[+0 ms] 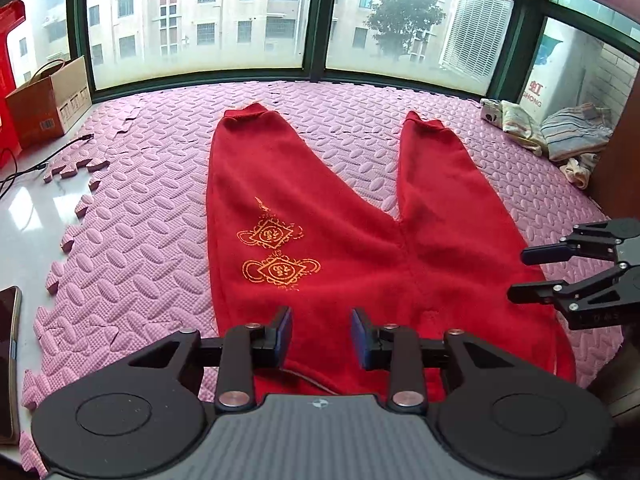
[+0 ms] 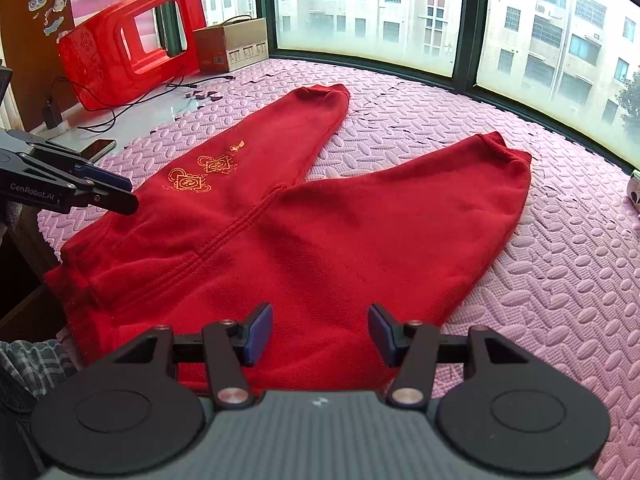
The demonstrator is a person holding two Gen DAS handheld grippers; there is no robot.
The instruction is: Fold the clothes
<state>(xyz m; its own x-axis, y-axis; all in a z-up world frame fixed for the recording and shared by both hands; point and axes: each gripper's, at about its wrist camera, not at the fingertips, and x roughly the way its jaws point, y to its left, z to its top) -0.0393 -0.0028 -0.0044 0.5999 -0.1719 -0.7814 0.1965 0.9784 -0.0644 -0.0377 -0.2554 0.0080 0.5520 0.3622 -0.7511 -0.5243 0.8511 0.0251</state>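
Red fleece trousers (image 1: pixel 328 240) (image 2: pixel 320 236) lie flat on the pink foam mat, legs spread in a V toward the window, gold knot prints (image 1: pixel 276 252) on the left leg. My left gripper (image 1: pixel 321 334) hovers open over the waist end, nothing between its blue pads. My right gripper (image 2: pixel 320 330) is open too, above the waist's right side. In the left wrist view the right gripper (image 1: pixel 520 274) shows at the right edge of the trousers. In the right wrist view the left gripper (image 2: pixel 130 192) sits at the left, near the waistband corner.
A pink foam mat (image 1: pixel 140 220) (image 2: pixel 540 264) covers the sill by the windows. A cardboard box (image 1: pixel 48 104), a red plastic stool (image 2: pixel 132 40), cables (image 2: pixel 132 96) and a phone (image 1: pixel 8 360) lie to the left. A pile of folded clothes (image 1: pixel 560 132) sits at the far right.
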